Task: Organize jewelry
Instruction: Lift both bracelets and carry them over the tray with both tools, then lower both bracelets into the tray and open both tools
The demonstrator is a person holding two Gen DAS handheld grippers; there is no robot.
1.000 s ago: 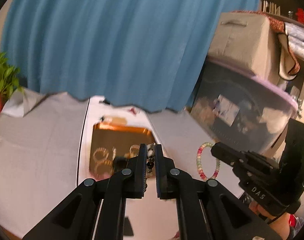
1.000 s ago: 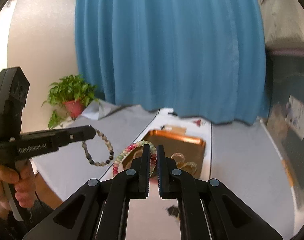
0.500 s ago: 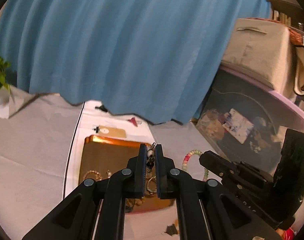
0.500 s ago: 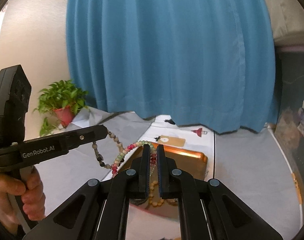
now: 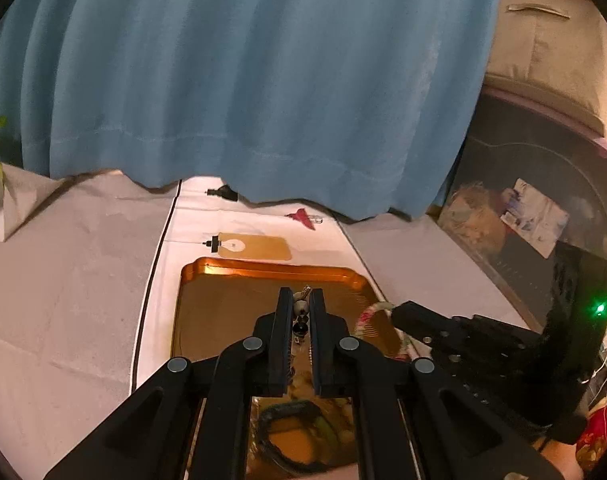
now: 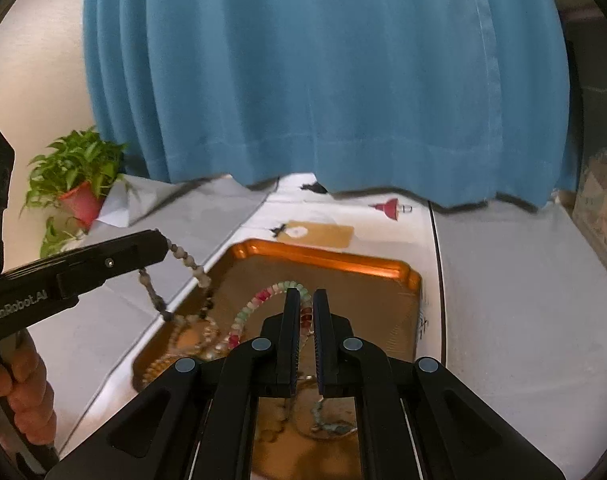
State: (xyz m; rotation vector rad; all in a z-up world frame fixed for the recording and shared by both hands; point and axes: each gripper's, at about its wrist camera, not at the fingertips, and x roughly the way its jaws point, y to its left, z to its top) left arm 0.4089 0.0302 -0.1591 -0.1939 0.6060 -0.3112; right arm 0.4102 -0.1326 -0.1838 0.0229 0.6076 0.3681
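Left gripper clenched on a gray bead bracelet, dangling above the tray's left edge. Right gripper clenched on a pastel bracelet, hanging over the tray's middle.

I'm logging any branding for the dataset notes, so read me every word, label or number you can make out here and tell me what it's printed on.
"GenRobot.AI": white lettering on the side of the left tool, seen from the right wrist view.
The paper in the dark storage bin: printed, but too blurred to read.
The tan tag beyond the copper tray: a pale round mark only, no legible text.
Nothing else readable.
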